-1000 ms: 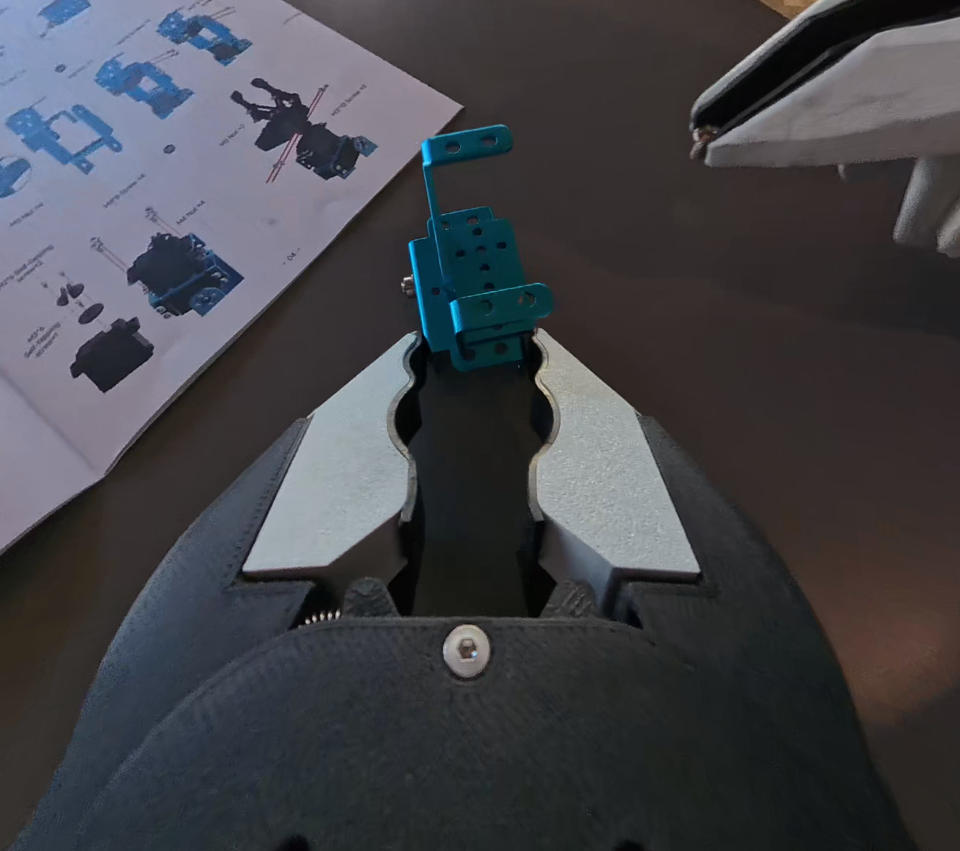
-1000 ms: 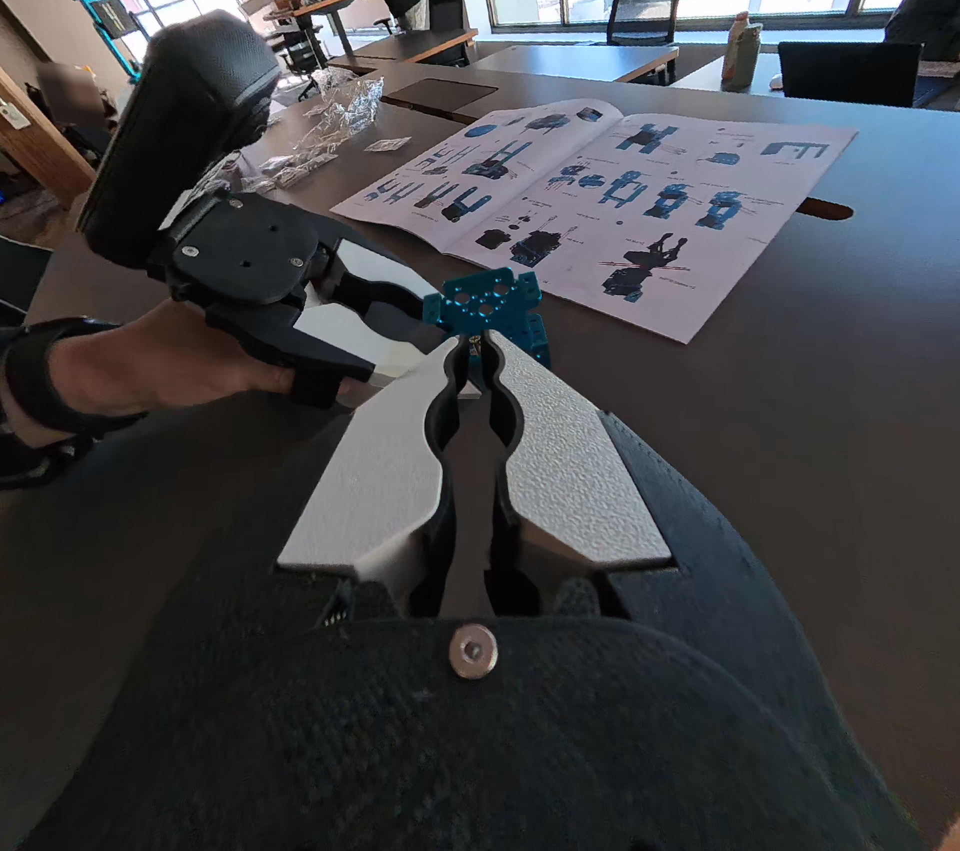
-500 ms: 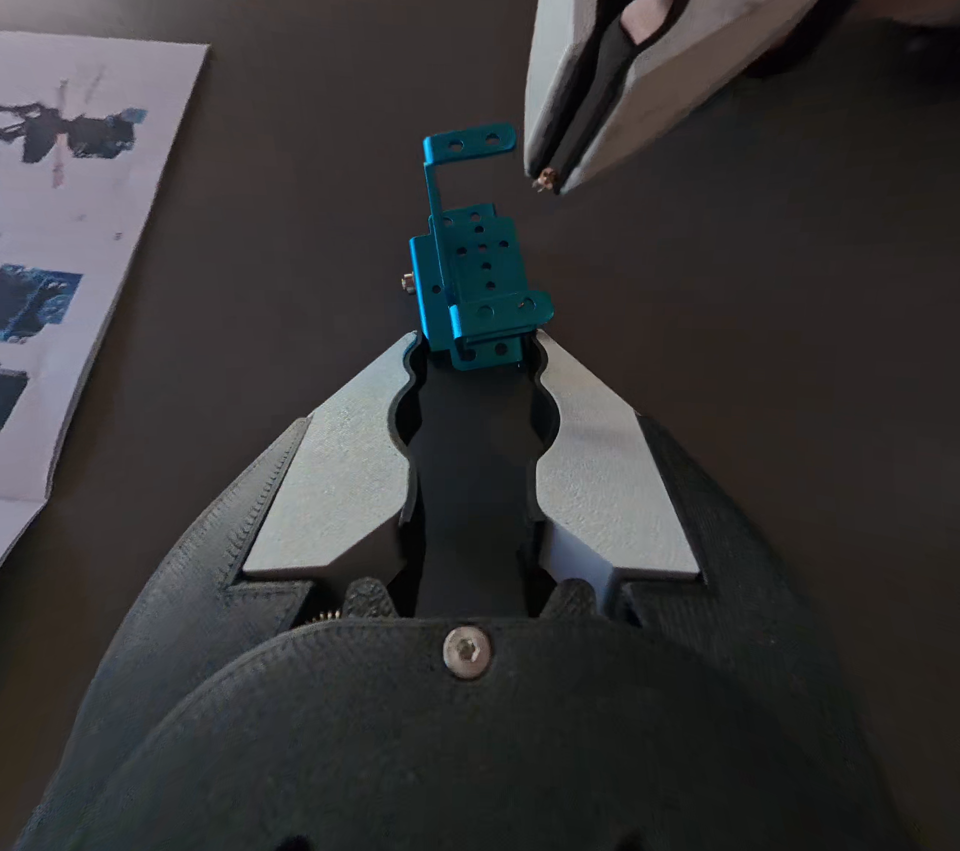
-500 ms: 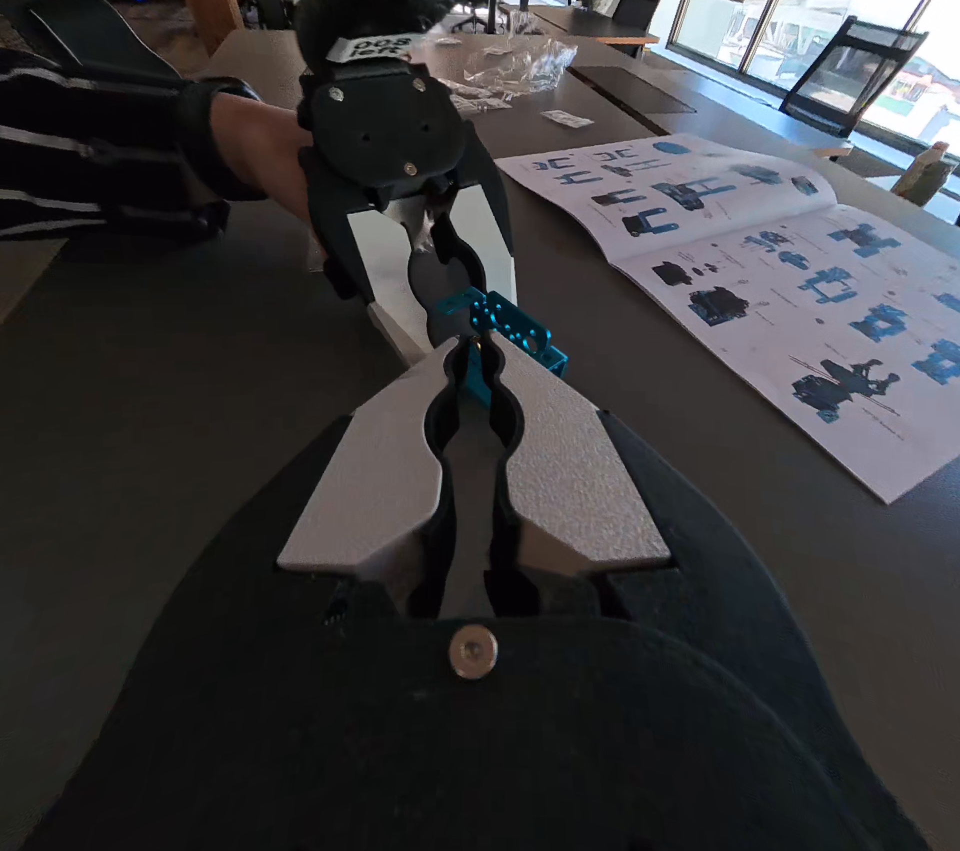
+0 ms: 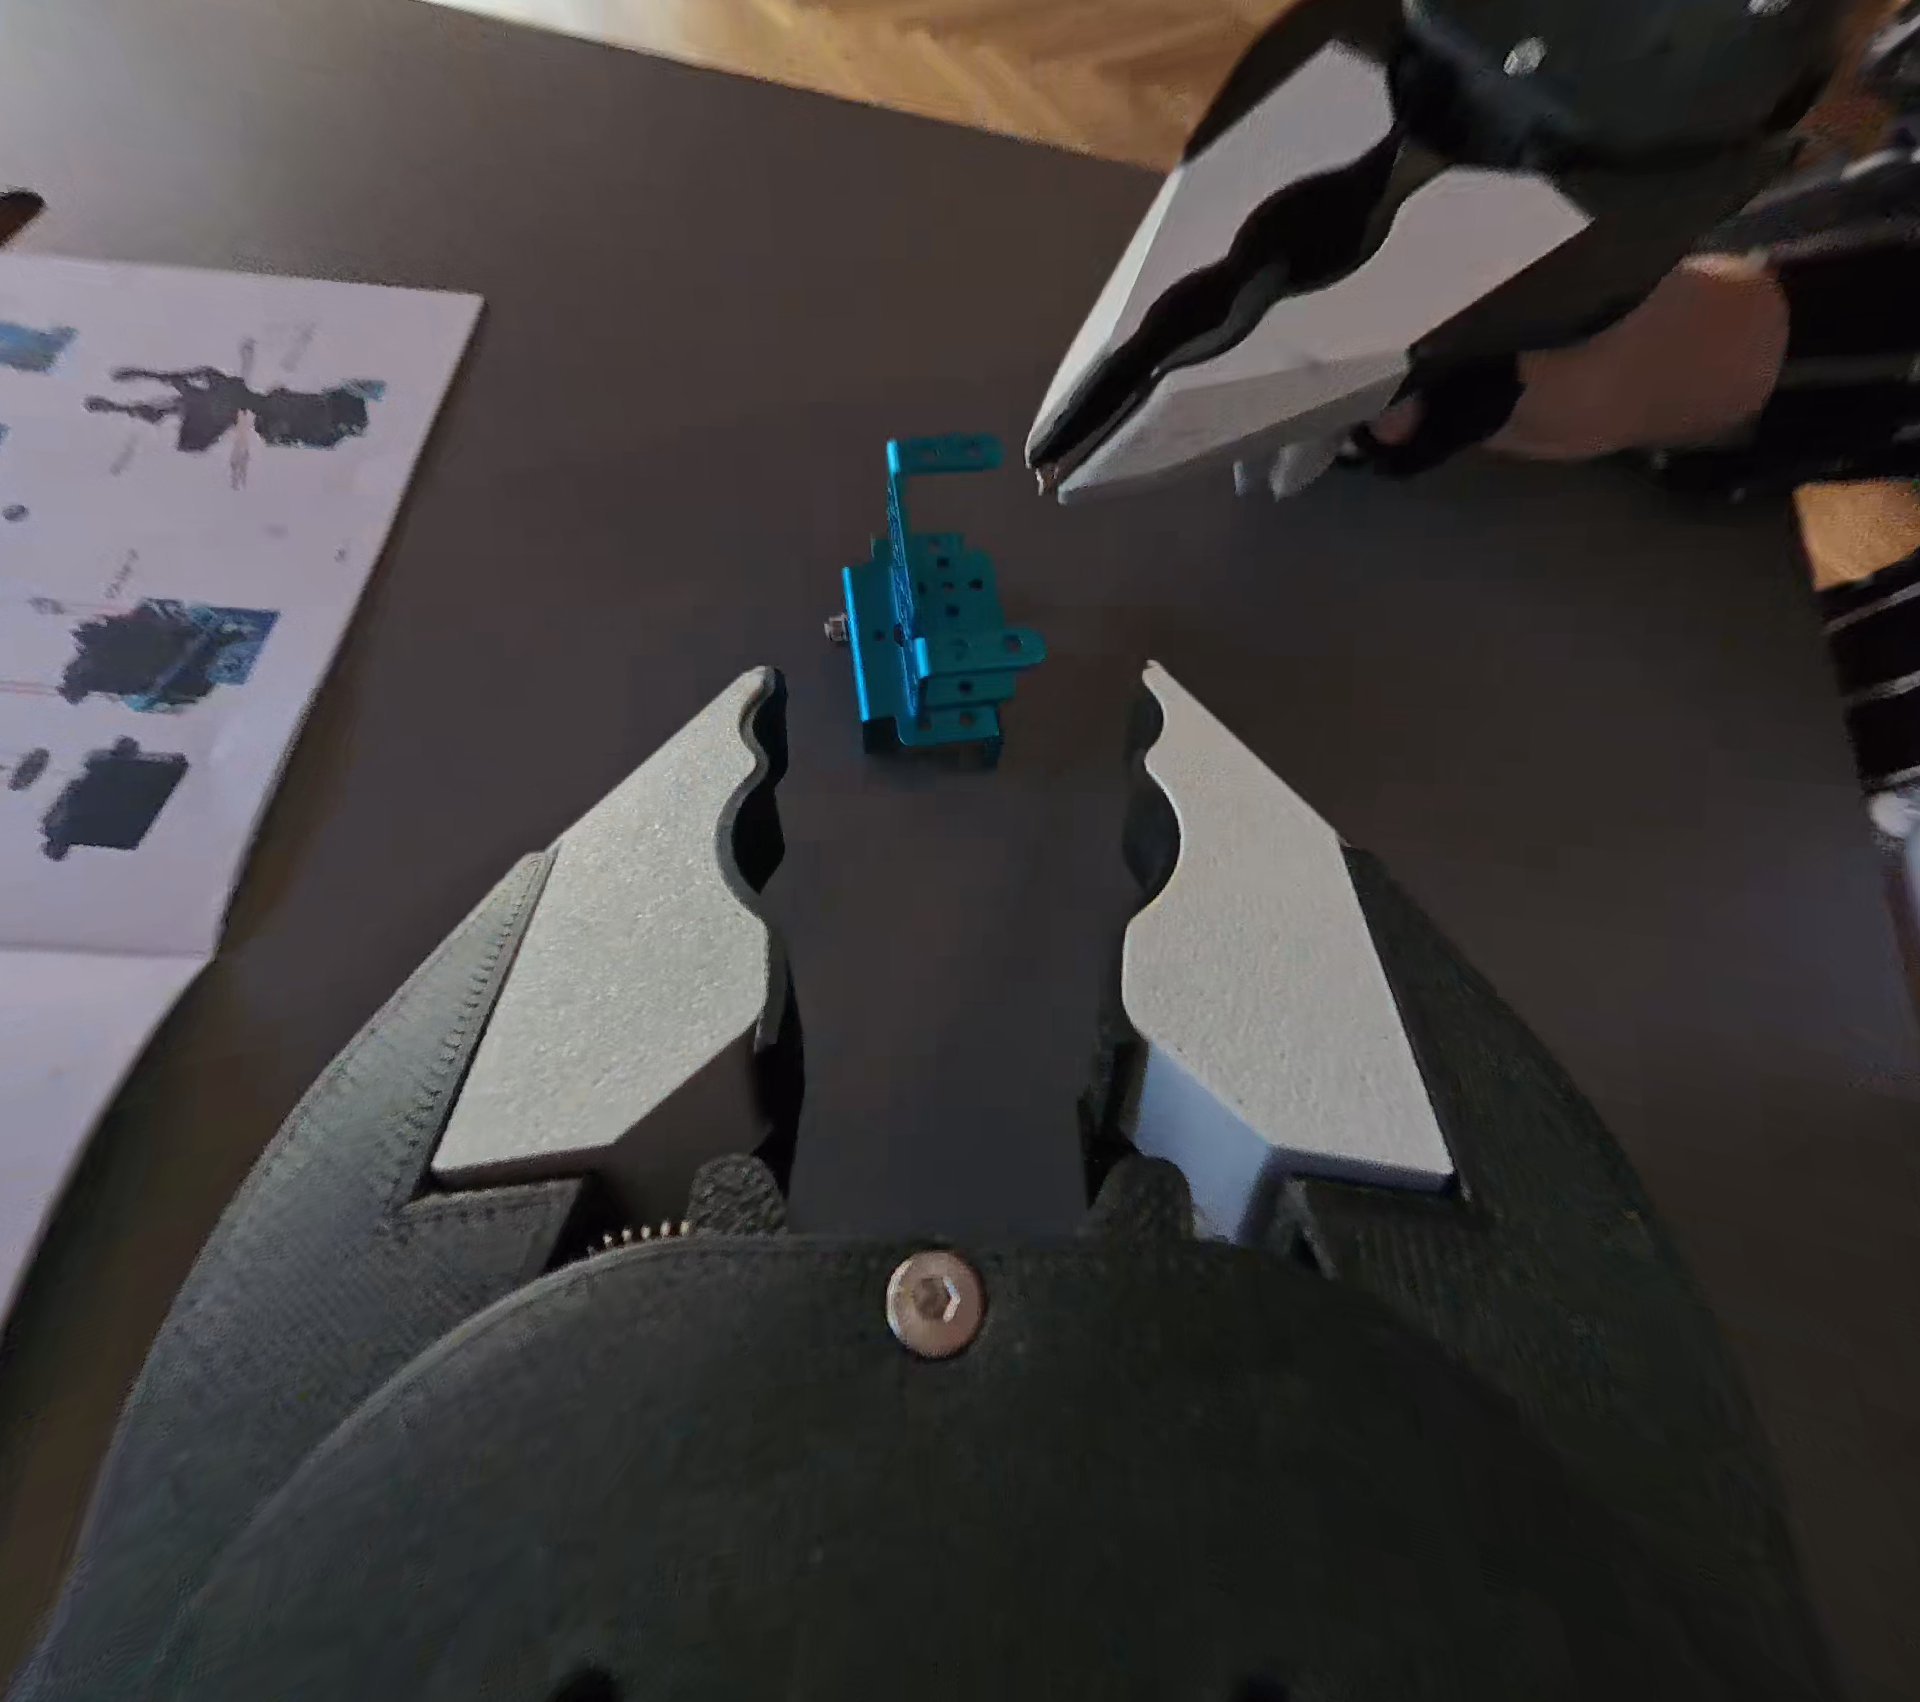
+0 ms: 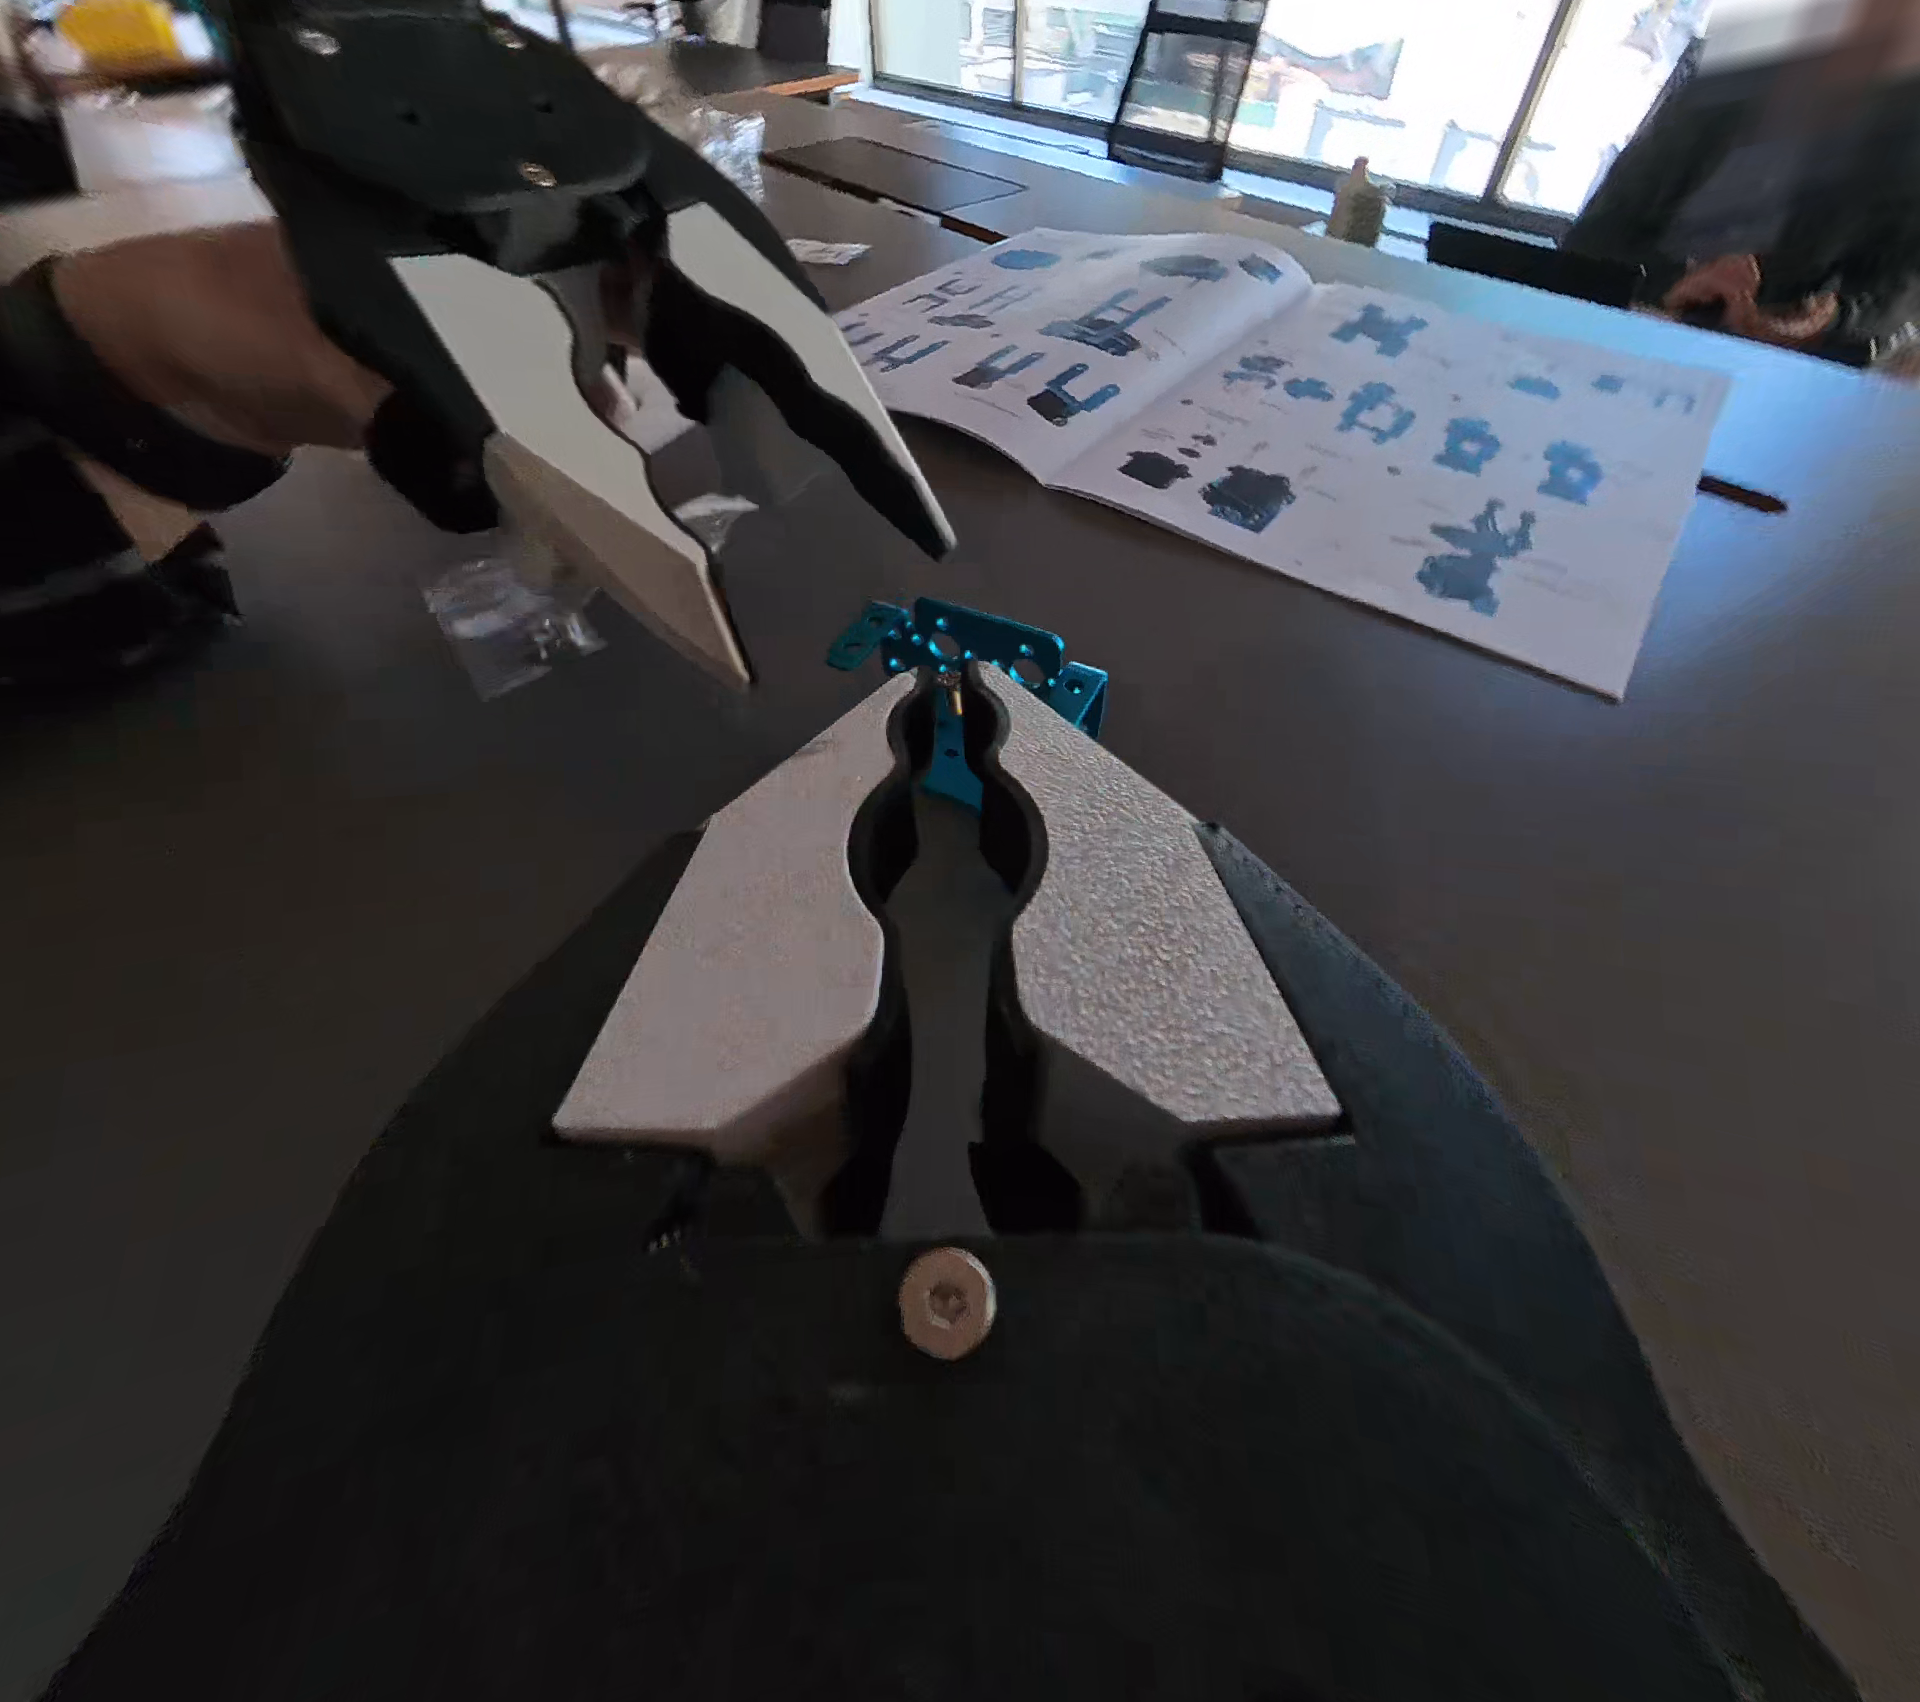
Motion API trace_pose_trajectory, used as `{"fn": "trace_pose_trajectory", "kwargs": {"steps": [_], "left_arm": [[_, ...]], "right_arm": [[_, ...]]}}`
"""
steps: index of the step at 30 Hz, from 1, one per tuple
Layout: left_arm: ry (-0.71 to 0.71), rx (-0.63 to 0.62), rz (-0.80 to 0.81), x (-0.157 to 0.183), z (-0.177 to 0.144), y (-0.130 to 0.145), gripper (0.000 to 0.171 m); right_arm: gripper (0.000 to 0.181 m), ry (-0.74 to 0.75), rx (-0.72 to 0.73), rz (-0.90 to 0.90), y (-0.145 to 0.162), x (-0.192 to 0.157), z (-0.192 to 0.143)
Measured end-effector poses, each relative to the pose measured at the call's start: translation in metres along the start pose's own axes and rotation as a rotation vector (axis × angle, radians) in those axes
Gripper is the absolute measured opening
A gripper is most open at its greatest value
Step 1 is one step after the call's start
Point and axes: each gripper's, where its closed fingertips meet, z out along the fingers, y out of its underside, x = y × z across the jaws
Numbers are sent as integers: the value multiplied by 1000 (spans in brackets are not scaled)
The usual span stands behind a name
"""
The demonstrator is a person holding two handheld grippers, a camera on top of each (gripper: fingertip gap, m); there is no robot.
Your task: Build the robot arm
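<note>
The dark counter (image 5: 644, 218) carries everything under your hands. On it, to the left in the left wrist view, lies an open instruction booklet (image 5: 197, 572), its white pages printed with blue and black part drawings; in the right wrist view the same booklet (image 6: 1351, 426) lies beyond the work, toward the windows. Your left hand-held gripper (image 5: 956, 686) has its fingers spread wide and grips nothing; the blue perforated metal bracket assembly (image 5: 930, 650) stands on the counter just beyond and between its fingertips, apart from both. In the right wrist view this left hand-held gripper (image 6: 831, 613) hangs above and to the left of the bracket assembly (image 6: 977, 650). Your right hand-held gripper (image 6: 951, 686) has its fingers drawn nearly together, pinching a small screw (image 6: 948, 696) at the tips, right at the bracket's near edge; from the left wrist view this gripper (image 5: 1044, 473) points its tips just beside the bracket's upright top flange. A small clear plastic bag (image 6: 509, 613) lies on the counter near your left hand.
</note>
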Motion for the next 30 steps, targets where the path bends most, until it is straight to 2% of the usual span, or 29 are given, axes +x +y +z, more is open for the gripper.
{"fn": "trace_pose_trajectory", "kwargs": {"steps": [6, 10, 13, 17, 18, 20, 23, 30], "left_arm": [[60, -18, 24, -21, -17, -14, 47], [63, 19, 5, -46, -22, -48, 44], [112, 46, -59, -52, -24, -72, 45], [202, 161, -107, -46, -32, -93, 42], [231, 201, -108, -42, -35, -96, 37], [272, 177, -96, -38, -35, -92, 34], [235, 141, -53, -44, -34, -86, 39], [311, 136, -129, -40, -25, -81, 42]], "right_arm": [[4, 152, 54, 280, 1, -1, 4], [4, 335, 73, 370, 5, 7, 5], [4, 394, 105, 452, 5, 8, 10], [4, 507, 100, 514, 11, 12, 10], [4, 531, 95, 534, 13, 13, 10], [4, 553, 93, 558, 15, 13, 12], [4, 583, 74, 578, 19, 15, 15], [4, 599, 50, 653, 27, 17, 20]]}}
